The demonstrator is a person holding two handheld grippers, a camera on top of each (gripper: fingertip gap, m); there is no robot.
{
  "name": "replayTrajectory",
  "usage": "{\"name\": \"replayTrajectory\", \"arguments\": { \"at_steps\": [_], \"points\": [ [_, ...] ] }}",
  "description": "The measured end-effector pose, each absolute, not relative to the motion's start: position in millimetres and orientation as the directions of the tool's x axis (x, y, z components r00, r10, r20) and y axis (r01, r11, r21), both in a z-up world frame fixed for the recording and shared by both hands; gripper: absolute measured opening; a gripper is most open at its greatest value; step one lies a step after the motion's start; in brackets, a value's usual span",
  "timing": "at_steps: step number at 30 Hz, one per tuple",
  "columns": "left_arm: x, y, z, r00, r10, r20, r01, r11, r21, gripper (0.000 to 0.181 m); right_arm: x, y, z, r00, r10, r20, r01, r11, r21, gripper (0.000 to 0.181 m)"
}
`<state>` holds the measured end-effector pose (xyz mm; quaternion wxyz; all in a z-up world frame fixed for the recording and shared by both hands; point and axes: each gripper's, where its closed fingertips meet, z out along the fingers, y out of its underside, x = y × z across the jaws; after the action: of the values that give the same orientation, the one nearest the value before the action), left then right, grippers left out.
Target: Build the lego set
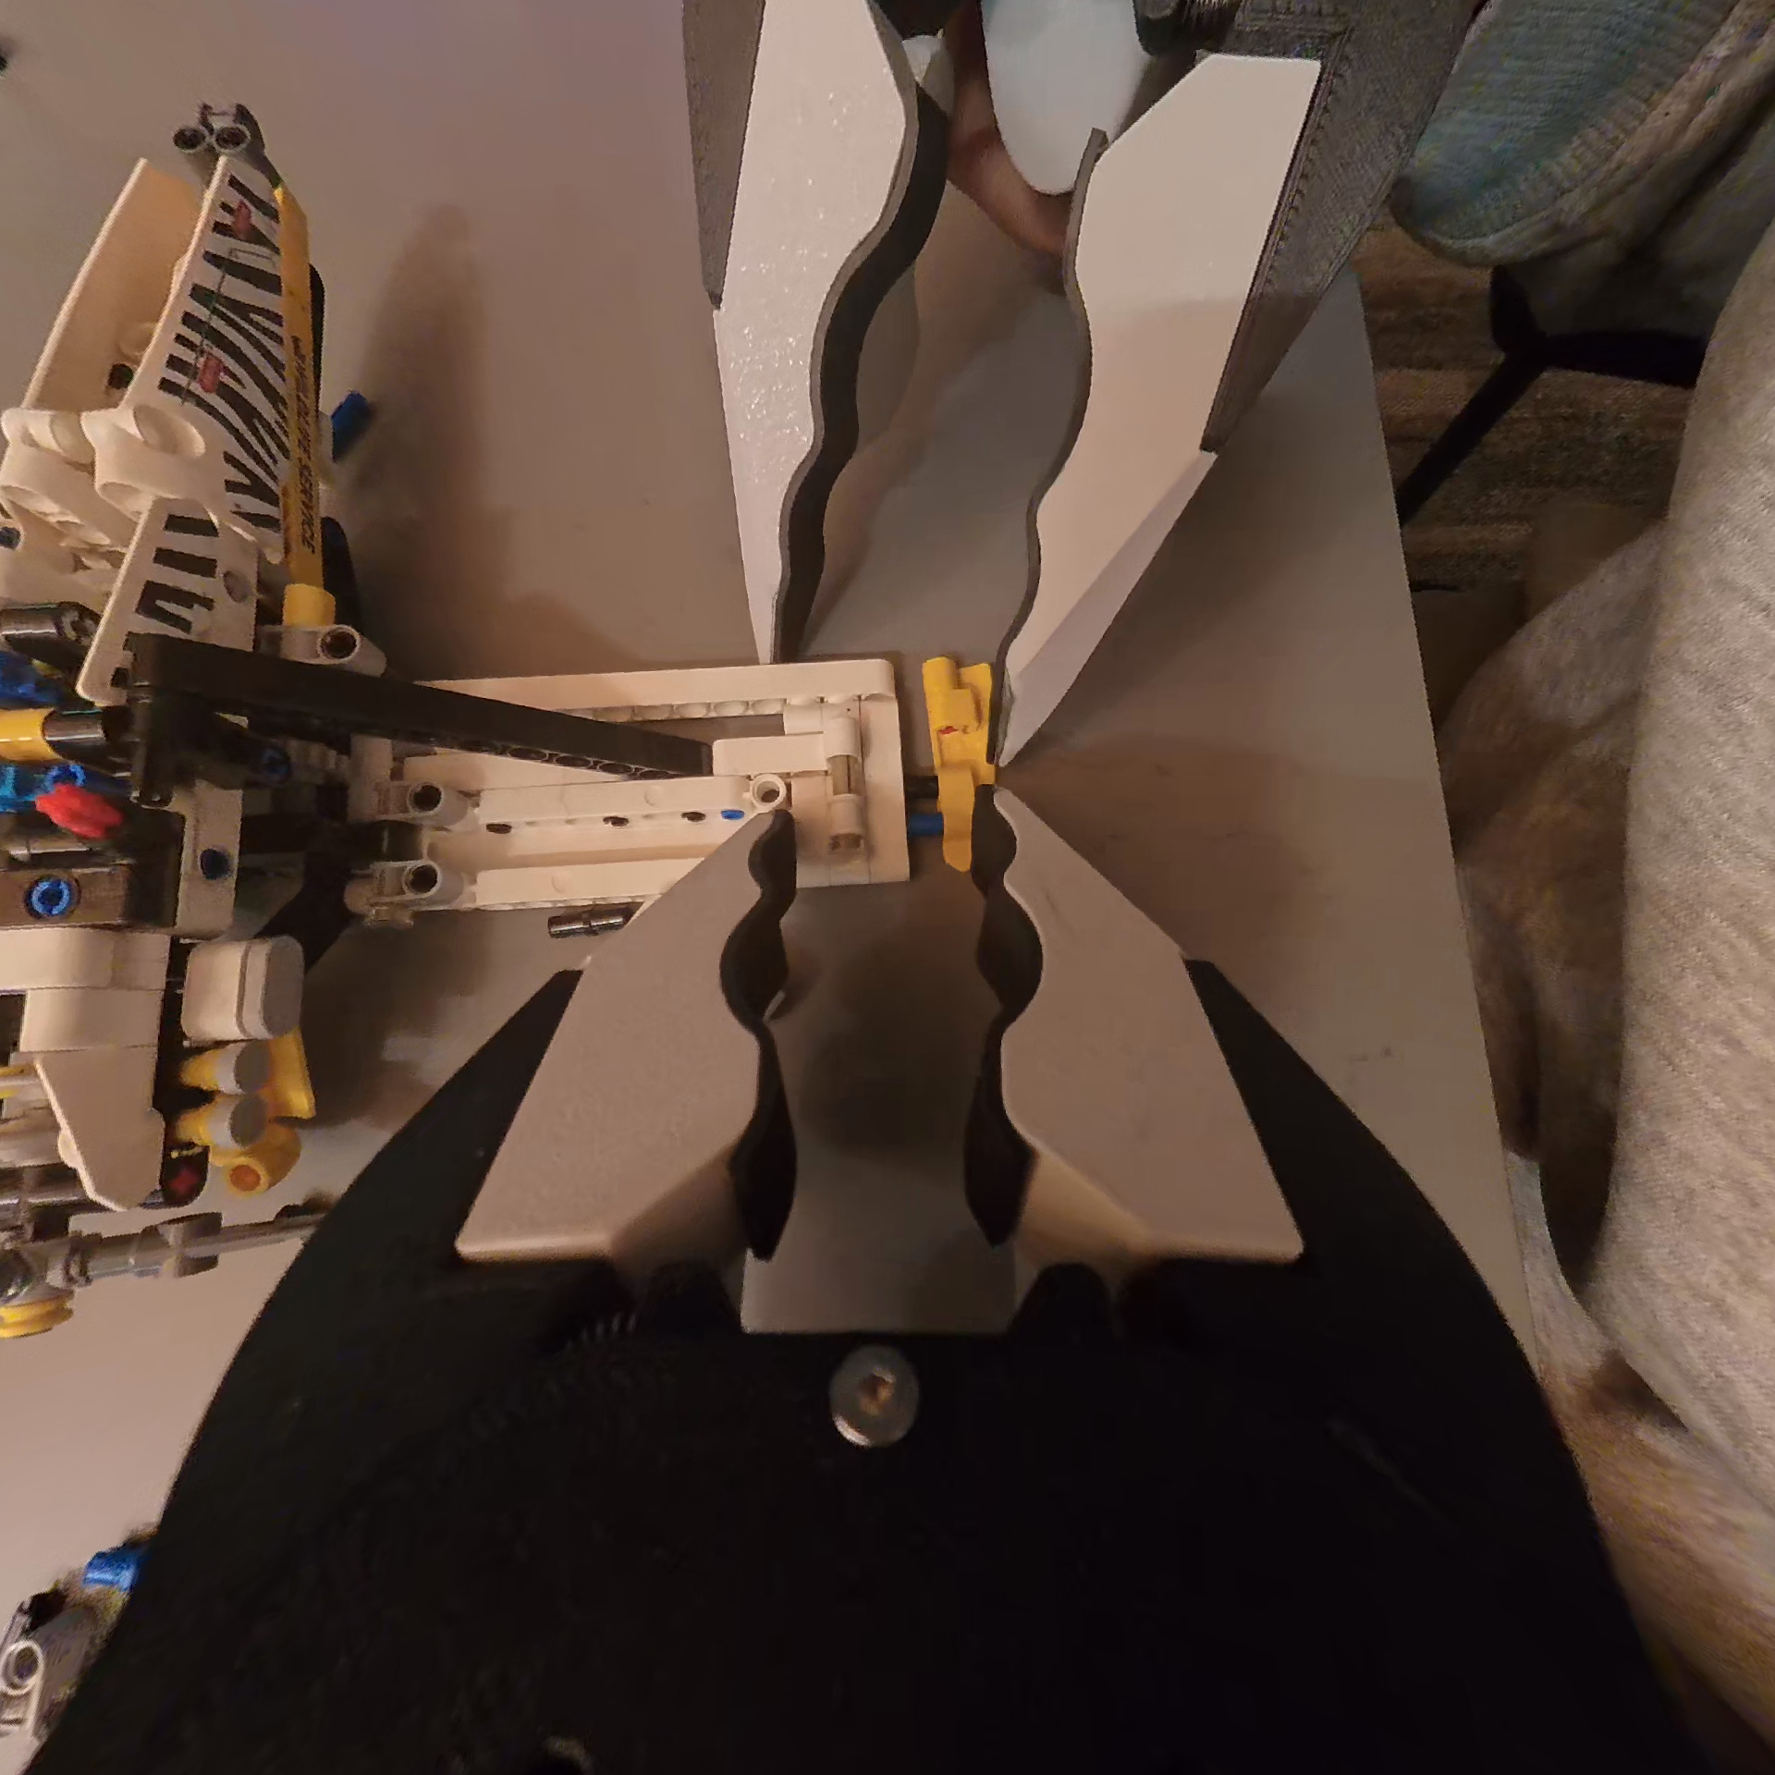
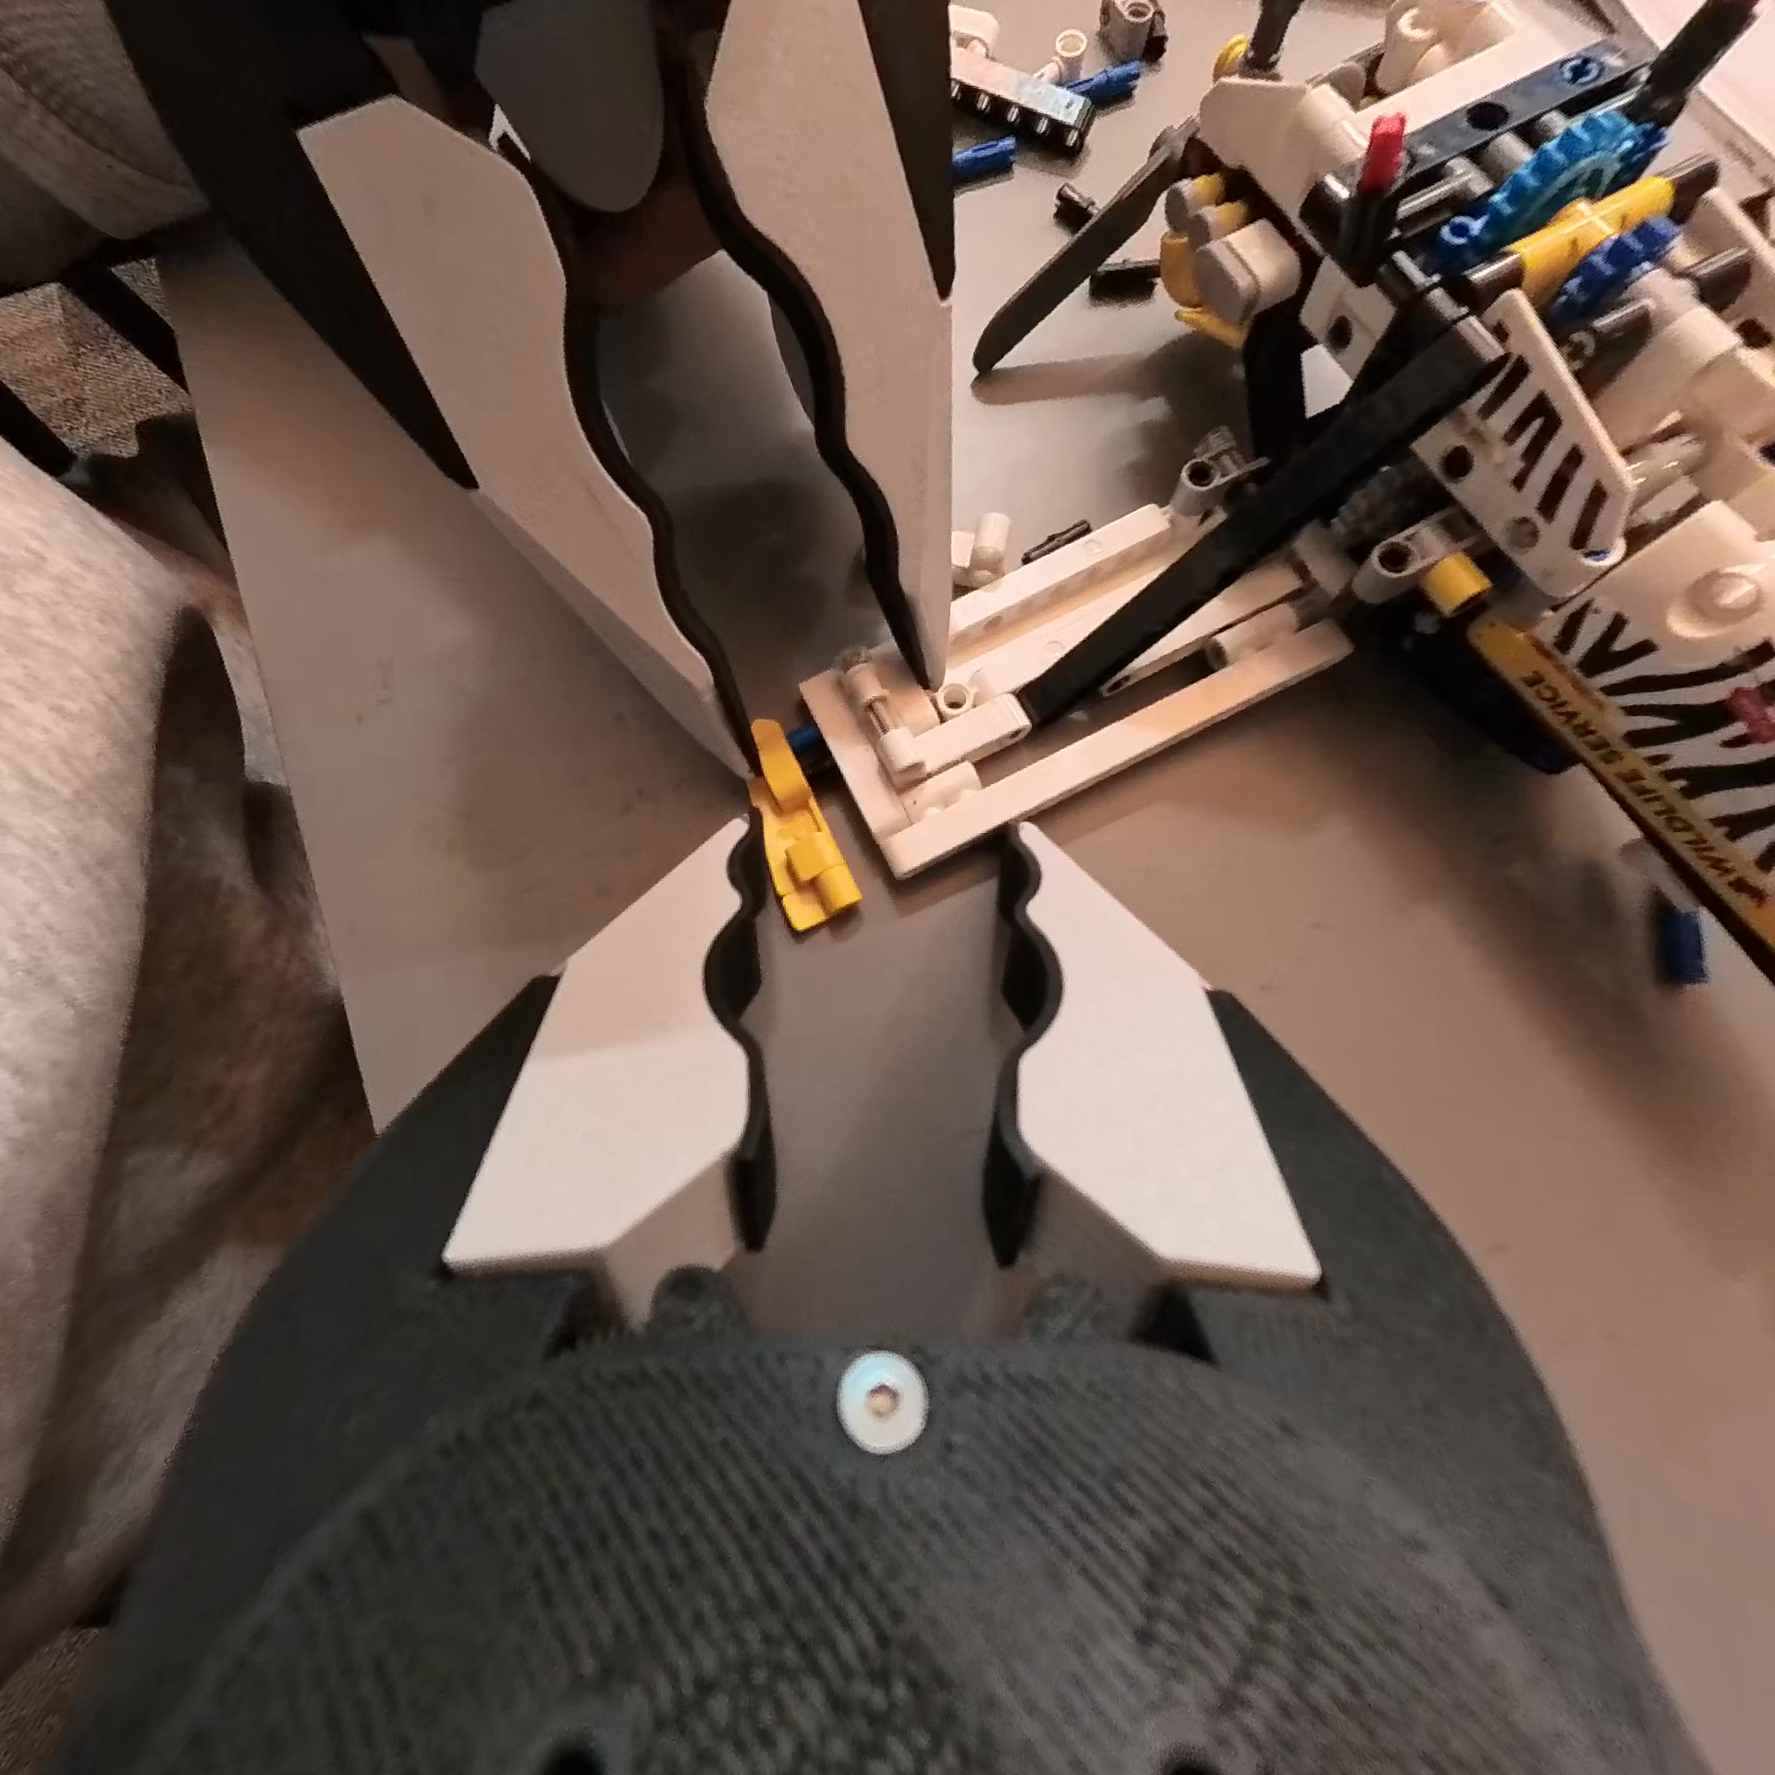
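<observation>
At centre frame in both views, your left hand-held gripper (image 1: 888,797) and right hand-held gripper (image 2: 879,836) stand spread, meeting tip to tip around the yellow piece (image 1: 956,759) at the white frame (image 1: 864,759). Only the right view shows loose pieces (image 2: 1033,86) on the desk (image 2: 1249,1009), upper centre.

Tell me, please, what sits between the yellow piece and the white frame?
A short blue pin bridges the gap from the yellow piece to the white frame. How deep it goes is hidden.
</observation>
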<state>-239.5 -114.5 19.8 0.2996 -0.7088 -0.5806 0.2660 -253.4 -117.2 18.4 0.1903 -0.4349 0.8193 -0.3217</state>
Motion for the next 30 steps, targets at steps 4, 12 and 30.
{"name": "replayTrajectory", "arguments": {
  "at_steps": [4, 12, 30],
  "points": [
    [-239.4, -115.3, 19.9, 0.18, 0.983, -0.035, 0.663, -0.148, -0.734, 0.036, -253.6, -117.0, 18.3, -0.545, -0.838, -0.024, -0.594, 0.406, -0.694, 0.046],
    [-238.9, -113.6, 20.9, 0.187, 0.982, -0.003, 0.661, -0.128, -0.74, 0.034, -254.0, -118.2, 18.5, -0.554, -0.833, -0.008, -0.602, 0.407, -0.687, 0.037],
    [-237.9, -107.8, 19.0, 0.213, 0.976, -0.034, 0.66, -0.169, -0.732, 0.035, -251.1, -112.5, 19.9, -0.499, -0.863, -0.083, -0.552, 0.39, -0.737, 0.051]
  ]
}}
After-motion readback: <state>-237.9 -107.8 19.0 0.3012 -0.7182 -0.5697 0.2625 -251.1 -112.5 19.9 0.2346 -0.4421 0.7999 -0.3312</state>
